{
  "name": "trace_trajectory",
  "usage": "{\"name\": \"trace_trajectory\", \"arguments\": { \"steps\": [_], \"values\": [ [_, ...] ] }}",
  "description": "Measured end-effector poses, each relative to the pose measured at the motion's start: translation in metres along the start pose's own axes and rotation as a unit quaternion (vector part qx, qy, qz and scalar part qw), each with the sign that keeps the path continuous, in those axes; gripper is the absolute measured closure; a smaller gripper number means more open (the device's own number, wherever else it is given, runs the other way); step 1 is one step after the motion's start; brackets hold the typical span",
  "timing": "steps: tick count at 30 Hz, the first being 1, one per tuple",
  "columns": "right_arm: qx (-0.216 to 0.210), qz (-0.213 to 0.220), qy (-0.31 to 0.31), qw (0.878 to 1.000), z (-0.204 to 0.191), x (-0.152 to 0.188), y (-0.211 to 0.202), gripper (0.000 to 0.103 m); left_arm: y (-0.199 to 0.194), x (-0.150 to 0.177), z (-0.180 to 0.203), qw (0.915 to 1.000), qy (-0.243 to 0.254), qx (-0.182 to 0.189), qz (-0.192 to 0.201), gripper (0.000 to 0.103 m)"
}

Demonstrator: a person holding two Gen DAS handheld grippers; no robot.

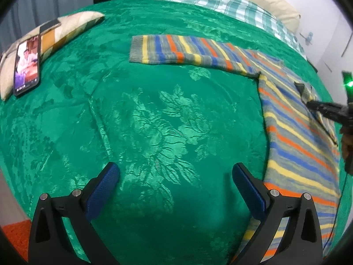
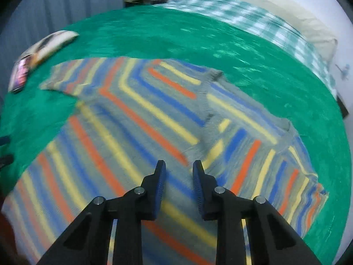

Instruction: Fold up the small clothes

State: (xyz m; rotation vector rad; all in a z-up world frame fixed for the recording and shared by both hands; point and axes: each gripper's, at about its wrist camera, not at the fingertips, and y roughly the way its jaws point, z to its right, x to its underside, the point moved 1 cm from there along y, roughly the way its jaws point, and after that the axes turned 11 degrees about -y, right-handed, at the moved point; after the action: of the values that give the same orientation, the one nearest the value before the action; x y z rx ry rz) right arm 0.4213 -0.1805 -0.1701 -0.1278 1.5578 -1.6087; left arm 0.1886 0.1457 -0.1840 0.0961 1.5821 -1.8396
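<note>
Below, the striped sweater (image 2: 141, 132) lies flat on the green bed (image 1: 154, 121), one sleeve folded in. Right claw (image 2: 178, 167) — narrowly parted, pinching nothing — hangs over its middle; left claw (image 1: 176, 172) — spread wide, empty — hovers beside its edge. The outstretched sleeve (image 1: 176, 48) lies nearer the left.

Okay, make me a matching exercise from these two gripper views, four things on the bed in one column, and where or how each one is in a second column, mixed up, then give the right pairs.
Column one:
1. striped knitted sweater
2. smartphone with a lit screen
3. teal and white checked blanket
4. left gripper

Column two:
A. leaning on the patterned pillow
B. open over bare green bedspread
C. spread flat, one sleeve stretched out sideways
D. along the far edge of the bed

Pairs: 1-C, 2-A, 3-D, 4-B
</note>
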Motion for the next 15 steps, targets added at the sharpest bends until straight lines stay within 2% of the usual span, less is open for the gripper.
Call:
{"name": "trace_trajectory", "arguments": {
  "steps": [4,6,7,8,10,12,13,15],
  "values": [
    [0.013,-0.033,-0.015,0.999,0.005,0.002,0.013,0.079,0.004,-0.004,-0.005,0.9998,-0.017,0.008,-0.008,0.000],
    [0.016,-0.036,-0.021,0.999,0.007,0.000,0.017,0.090,0.006,-0.005,-0.004,0.9998,-0.017,0.007,-0.009,0.001],
    [0.020,-0.034,-0.011,0.999,0.011,0.000,0.017,0.099,0.006,-0.005,-0.004,0.9998,-0.015,0.007,-0.009,0.001],
    [0.018,-0.030,0.001,0.999,0.014,0.002,0.013,0.099,0.005,-0.005,-0.003,0.9998,-0.014,0.006,-0.009,0.000],
    [-0.015,0.004,0.045,0.999,0.022,0.005,-0.001,0.099,0.004,-0.004,-0.003,0.9998,-0.014,0.009,-0.009,0.001],
    [-0.067,0.025,0.041,0.997,0.015,0.008,-0.013,0.099,0.005,-0.004,-0.003,0.9998,-0.015,0.011,-0.010,0.001],
    [-0.084,0.009,0.023,0.996,0.009,0.012,-0.012,0.097,0.006,-0.005,-0.002,0.9998,-0.015,0.010,-0.011,0.001],
    [-0.103,-0.028,0.006,0.994,0.001,0.019,-0.008,0.085,0.007,-0.005,0.000,0.9999,-0.011,0.007,-0.011,0.000]
  ]
}}
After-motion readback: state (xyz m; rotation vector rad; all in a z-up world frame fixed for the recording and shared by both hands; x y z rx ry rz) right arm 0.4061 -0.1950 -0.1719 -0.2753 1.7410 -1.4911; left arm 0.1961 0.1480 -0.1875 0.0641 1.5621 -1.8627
